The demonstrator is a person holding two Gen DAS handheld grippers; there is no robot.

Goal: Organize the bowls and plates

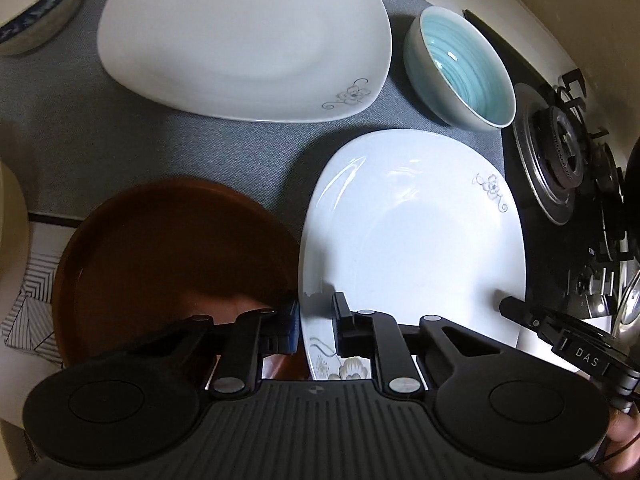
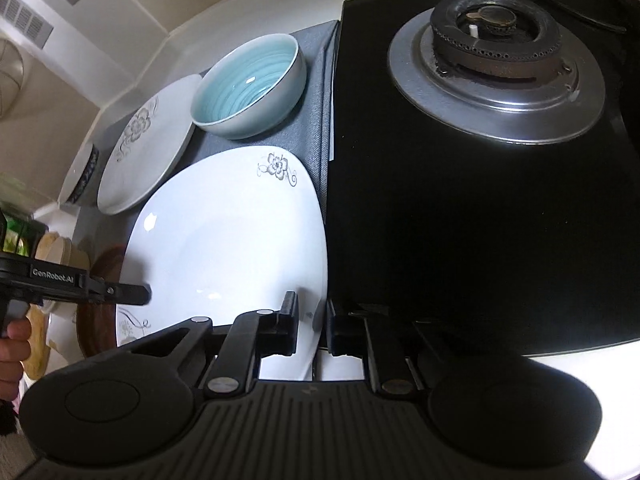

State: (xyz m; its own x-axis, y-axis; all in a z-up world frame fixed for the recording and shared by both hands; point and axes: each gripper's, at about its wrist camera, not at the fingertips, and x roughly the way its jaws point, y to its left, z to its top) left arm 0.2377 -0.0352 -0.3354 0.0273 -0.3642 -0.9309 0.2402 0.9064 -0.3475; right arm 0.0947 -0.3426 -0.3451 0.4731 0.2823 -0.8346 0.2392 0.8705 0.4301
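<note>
A white flowered plate [image 1: 412, 240] is gripped at two opposite edges. My left gripper [image 1: 316, 324] is shut on its left rim, one finger on top, one beneath. My right gripper [image 2: 312, 326] is shut on its right rim [image 2: 240, 240]. The right gripper's tip shows in the left wrist view [image 1: 516, 308]. A second white flowered plate [image 1: 244, 40] lies farther back on the grey mat. A teal bowl [image 1: 460, 68] stands to its right, also in the right wrist view [image 2: 248, 84]. A brown plate [image 1: 168, 256] lies left of the held plate.
A blue-patterned bowl [image 1: 40, 4] sits at the far left of the grey mat [image 1: 120, 140]. A black gas hob with a burner [image 2: 496, 48] lies just right of the held plate. A steel kettle [image 1: 628, 300] is at the right edge.
</note>
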